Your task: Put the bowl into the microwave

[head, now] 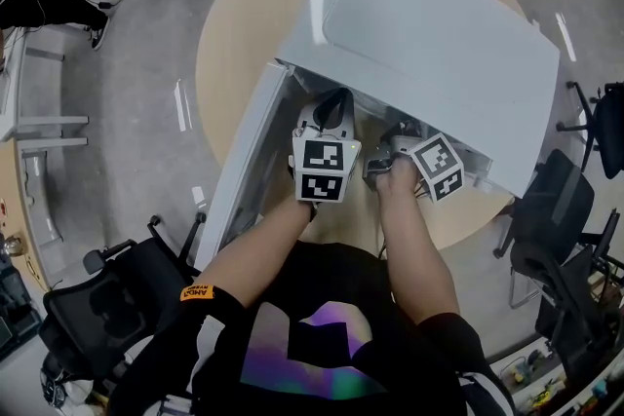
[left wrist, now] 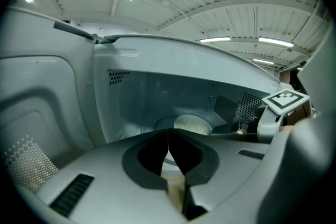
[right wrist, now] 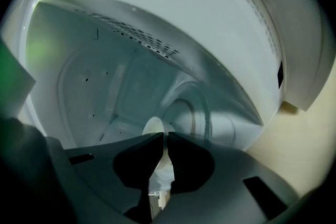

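We pinch the bowl (right wrist: pixel 152 126) by its rim at mid-frame with the right gripper (right wrist: pixel 161 135) — light, stiff, likely slippery; left gripper (left wrist: pixel 168 132) pressed together, empty.

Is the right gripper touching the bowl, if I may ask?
Touching. In the right gripper view, the right gripper pinches the bowl by its rim.

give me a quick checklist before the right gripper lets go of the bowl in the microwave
1. microwave door open: ok
2. bowl inside the microwave: ok
3. right gripper jaws closed on the bowl's rim: ok
4. bowl set down flat: cannot tell
5. left gripper jaws shut, empty, short of the bowl: ok
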The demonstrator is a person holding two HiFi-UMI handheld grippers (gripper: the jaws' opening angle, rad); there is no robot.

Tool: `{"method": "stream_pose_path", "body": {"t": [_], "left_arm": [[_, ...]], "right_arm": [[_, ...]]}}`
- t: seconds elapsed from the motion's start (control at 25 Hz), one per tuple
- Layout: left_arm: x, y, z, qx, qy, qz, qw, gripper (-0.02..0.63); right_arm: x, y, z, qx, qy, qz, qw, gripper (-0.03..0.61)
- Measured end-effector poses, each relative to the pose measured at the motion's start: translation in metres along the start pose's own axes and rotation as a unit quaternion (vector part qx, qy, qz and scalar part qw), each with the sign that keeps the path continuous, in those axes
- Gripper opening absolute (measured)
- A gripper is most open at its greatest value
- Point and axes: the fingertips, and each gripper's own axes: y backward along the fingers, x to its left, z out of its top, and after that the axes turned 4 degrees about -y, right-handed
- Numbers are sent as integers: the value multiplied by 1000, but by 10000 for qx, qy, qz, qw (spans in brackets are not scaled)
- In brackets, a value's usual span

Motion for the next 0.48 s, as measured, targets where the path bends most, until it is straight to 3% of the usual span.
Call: {"method": "stream_pose_path", "body": {"t": [0.48], "left_arm": [[-11, -13, -2, 124, -121, -30, 9998, 48]], "right_arm": [[3, -10, 19, -442, 205, 159, 9987, 38]]}}
